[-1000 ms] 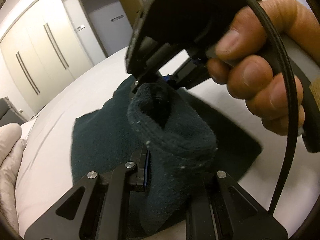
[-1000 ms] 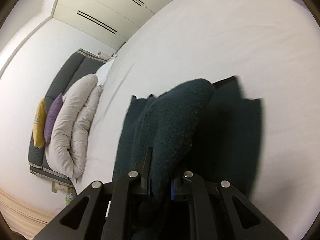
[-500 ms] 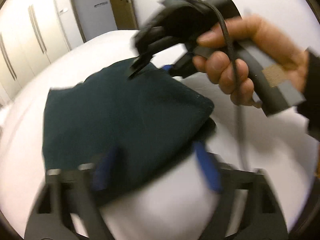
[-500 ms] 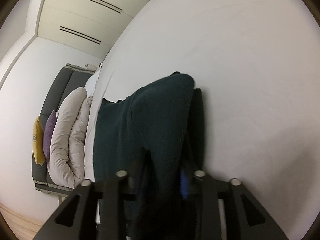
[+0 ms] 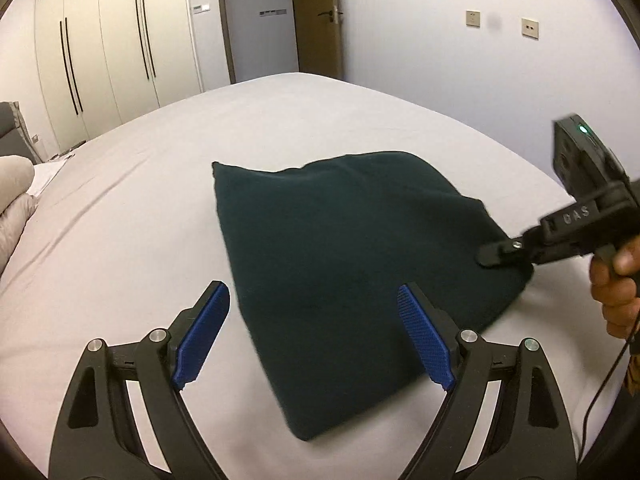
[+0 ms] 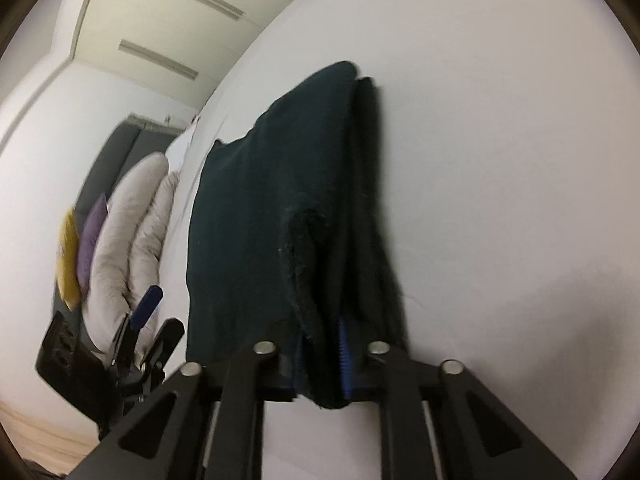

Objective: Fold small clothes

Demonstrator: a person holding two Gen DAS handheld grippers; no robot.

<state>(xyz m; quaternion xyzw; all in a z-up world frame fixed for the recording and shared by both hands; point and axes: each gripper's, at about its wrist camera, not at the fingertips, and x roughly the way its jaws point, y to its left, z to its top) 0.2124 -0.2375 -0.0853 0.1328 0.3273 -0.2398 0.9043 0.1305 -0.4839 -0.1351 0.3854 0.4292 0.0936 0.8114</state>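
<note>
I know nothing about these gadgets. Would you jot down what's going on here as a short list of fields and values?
Setting: white bed in a bedroom
Garment: dark green cloth, folded over, lying on the bed
Left gripper: jaws wide apart, nothing between the pads, hovering over the near edge of the cloth
Right gripper: jaws closing, with a fold of the cloth's edge between them
Person: hand on the right gripper's handle
Background: wardrobe, grey pillows
</note>
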